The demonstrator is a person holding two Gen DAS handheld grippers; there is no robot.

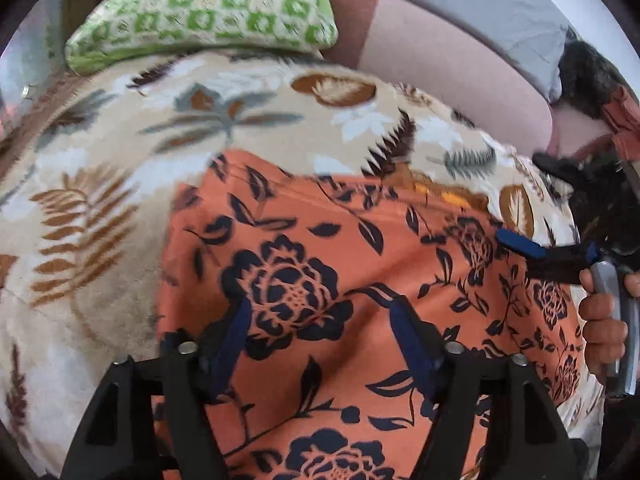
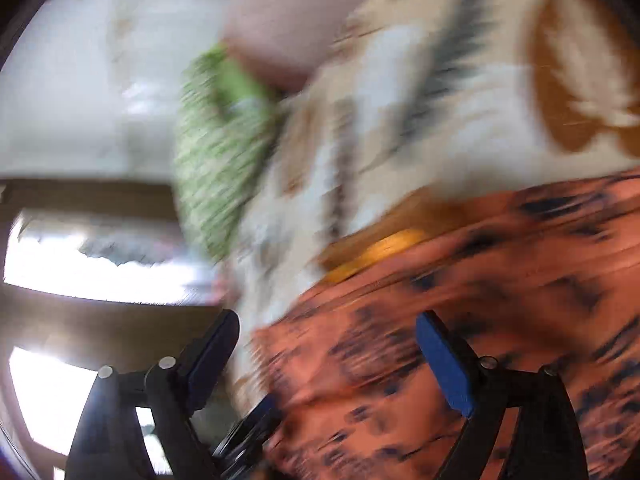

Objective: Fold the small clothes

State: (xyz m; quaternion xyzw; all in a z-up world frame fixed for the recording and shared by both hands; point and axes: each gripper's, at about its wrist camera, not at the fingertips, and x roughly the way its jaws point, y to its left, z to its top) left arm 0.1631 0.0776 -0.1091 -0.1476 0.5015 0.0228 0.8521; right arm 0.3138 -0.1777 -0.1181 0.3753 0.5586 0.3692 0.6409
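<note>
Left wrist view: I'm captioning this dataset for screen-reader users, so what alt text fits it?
An orange garment with dark blue flowers lies spread on a leaf-patterned cream blanket, with the left gripper open just above it. At the right edge, the right gripper, held in a hand, reaches over the garment's side. A green-patterned pillow lies beyond.

An orange garment [image 1: 320, 272] with dark blue flowers lies spread on a leaf-print blanket [image 1: 120, 168]. The left claw [image 1: 320, 320] hangs over it, jaws apart. The right claw [image 1: 520, 244] reaches in over its right edge, gripped by a hand [image 1: 604, 320]. A green pillow [image 1: 208, 12] lies behind.
</note>
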